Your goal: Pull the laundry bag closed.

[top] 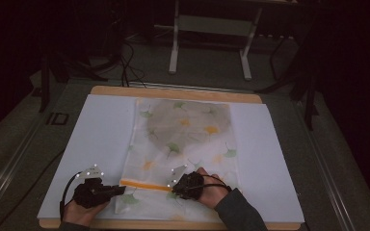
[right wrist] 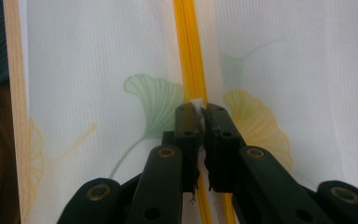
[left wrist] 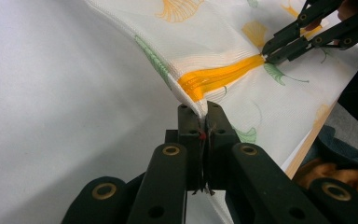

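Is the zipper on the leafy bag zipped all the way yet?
Not yet, it looks partway. The left gripper pinches the bag at the end of the orange zipper. The right gripper is shut on a small white piece on the zipper line, probably the pull. Whether it is opening or closing I cannot tell; orange zipper lies between the grippers.

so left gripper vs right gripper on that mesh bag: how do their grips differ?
The left gripper pinches the bag's edge at the end of the orange zipper, lifting the fabric into a peak. The right gripper sits partway along the zipper, jaws shut on a small white piece, probably the slider, with the fabric flat there. The left comes in from the bag's side; the right lies in line with the zipper. Both are shut.
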